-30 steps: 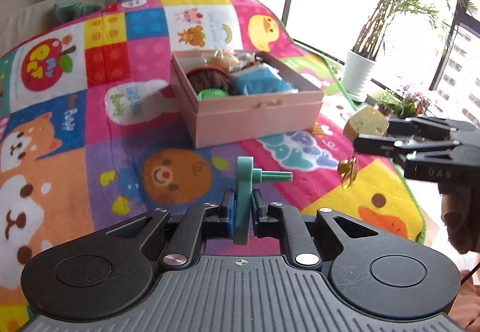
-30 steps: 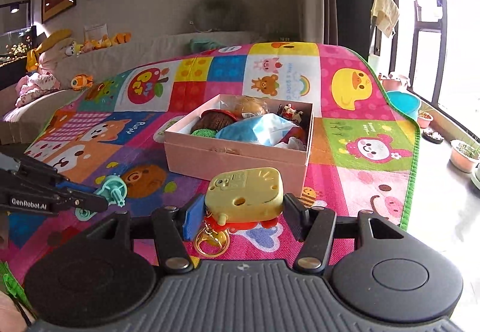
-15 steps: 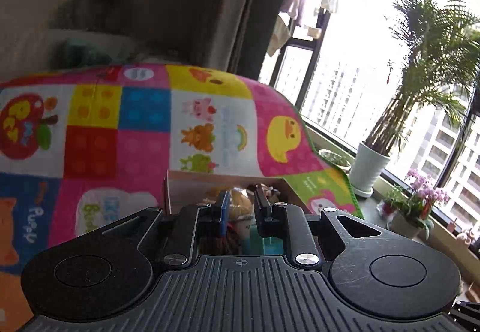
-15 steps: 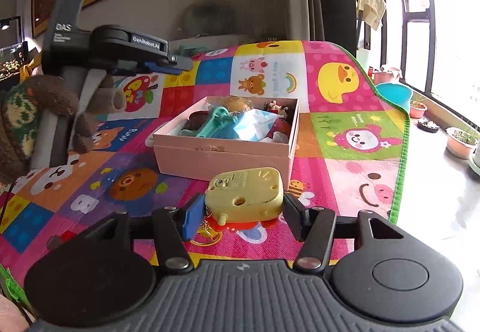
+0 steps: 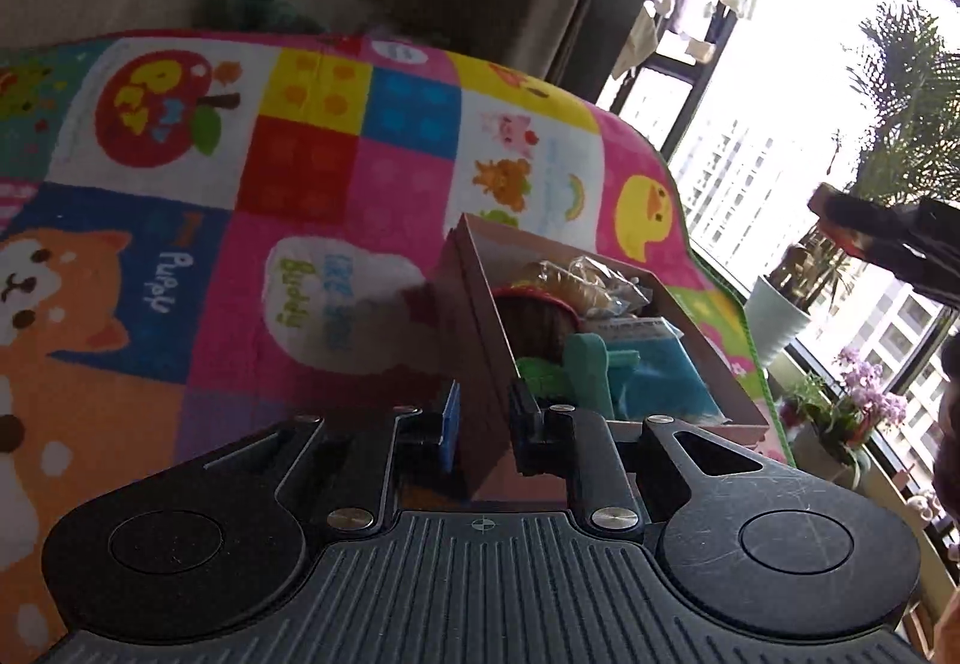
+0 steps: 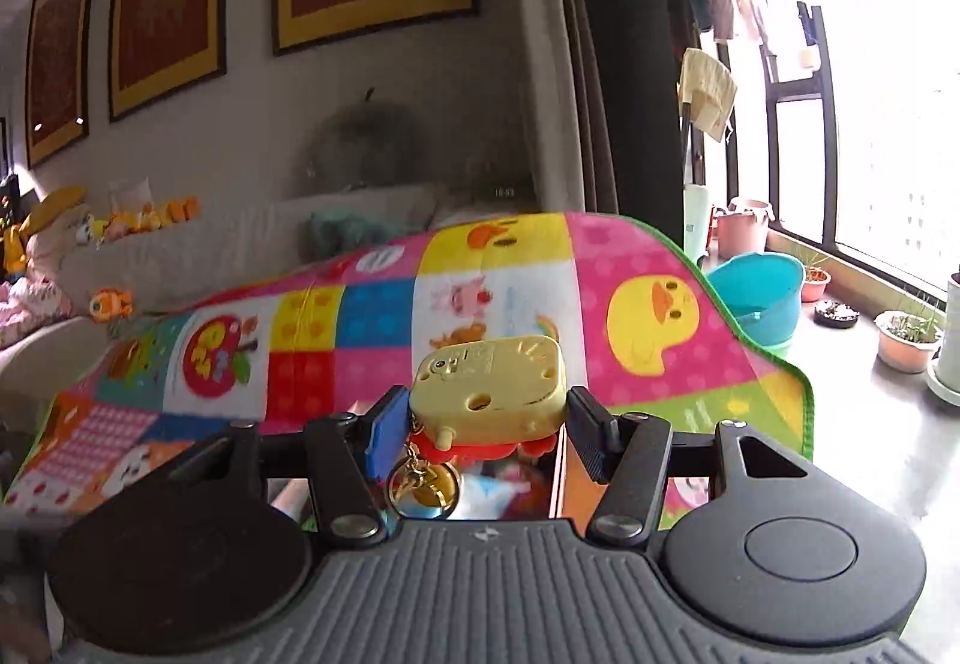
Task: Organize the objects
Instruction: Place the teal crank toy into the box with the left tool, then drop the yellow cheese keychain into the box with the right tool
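The left tongs (image 5: 485, 421) hang nearly closed and empty, their tips framing a near corner of the pink box (image 5: 474, 316) that sits on a bright patchwork play mat (image 5: 300, 220). Inside the box, a teal plastic toy (image 5: 591, 364) lies among a blue packet (image 5: 666, 370), a brown knitted item (image 5: 531, 322) and a clear bag of snacks (image 5: 585, 277). The right tongs (image 6: 480, 424) are clamped on a yellow toy box (image 6: 489, 382) with a red base, a gold keyring (image 6: 423, 484) dangling beneath it, held above the mat. Part of the pink box shows just below the held toy. Potted plants (image 5: 774, 316) line the window ledge beyond.
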A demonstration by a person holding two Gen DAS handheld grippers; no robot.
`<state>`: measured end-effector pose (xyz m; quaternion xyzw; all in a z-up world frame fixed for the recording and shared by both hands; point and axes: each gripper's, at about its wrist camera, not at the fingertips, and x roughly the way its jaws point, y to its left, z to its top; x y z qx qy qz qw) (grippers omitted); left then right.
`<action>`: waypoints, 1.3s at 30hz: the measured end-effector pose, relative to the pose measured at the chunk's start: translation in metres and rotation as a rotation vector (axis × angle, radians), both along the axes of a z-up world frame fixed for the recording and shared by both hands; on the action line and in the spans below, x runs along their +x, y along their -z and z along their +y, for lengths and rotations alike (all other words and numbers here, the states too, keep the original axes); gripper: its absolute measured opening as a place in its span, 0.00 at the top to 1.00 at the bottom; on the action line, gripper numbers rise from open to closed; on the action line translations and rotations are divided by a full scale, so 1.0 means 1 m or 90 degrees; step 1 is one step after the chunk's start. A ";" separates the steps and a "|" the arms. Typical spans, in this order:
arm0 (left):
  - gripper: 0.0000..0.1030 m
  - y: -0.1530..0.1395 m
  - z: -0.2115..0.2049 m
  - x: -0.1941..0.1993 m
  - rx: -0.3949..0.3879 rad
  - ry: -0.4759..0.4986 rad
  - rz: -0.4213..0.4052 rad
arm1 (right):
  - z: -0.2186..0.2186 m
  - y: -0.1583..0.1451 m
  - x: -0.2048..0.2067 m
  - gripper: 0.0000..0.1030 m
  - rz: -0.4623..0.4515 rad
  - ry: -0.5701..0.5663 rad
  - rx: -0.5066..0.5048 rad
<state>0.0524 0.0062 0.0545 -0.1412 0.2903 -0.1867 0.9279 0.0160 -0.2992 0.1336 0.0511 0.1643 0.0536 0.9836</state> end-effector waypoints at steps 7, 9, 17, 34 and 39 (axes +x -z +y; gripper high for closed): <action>0.81 -0.004 0.011 -0.007 -0.023 0.043 0.005 | -0.008 0.008 0.055 0.26 0.036 0.014 0.030; 0.81 -0.006 0.009 0.001 -0.022 0.059 0.021 | -0.013 0.020 0.041 0.25 0.043 0.010 -0.002; 0.80 -0.010 -0.036 0.056 0.092 0.073 0.084 | 0.009 0.089 -0.007 0.26 0.135 -0.090 -0.219; 0.11 0.024 0.023 0.107 0.102 -0.098 0.173 | 0.074 0.115 0.038 0.41 0.153 -0.135 -0.251; 0.03 0.033 0.062 0.114 0.058 -0.139 0.176 | 0.111 0.117 0.064 0.41 0.135 -0.134 -0.272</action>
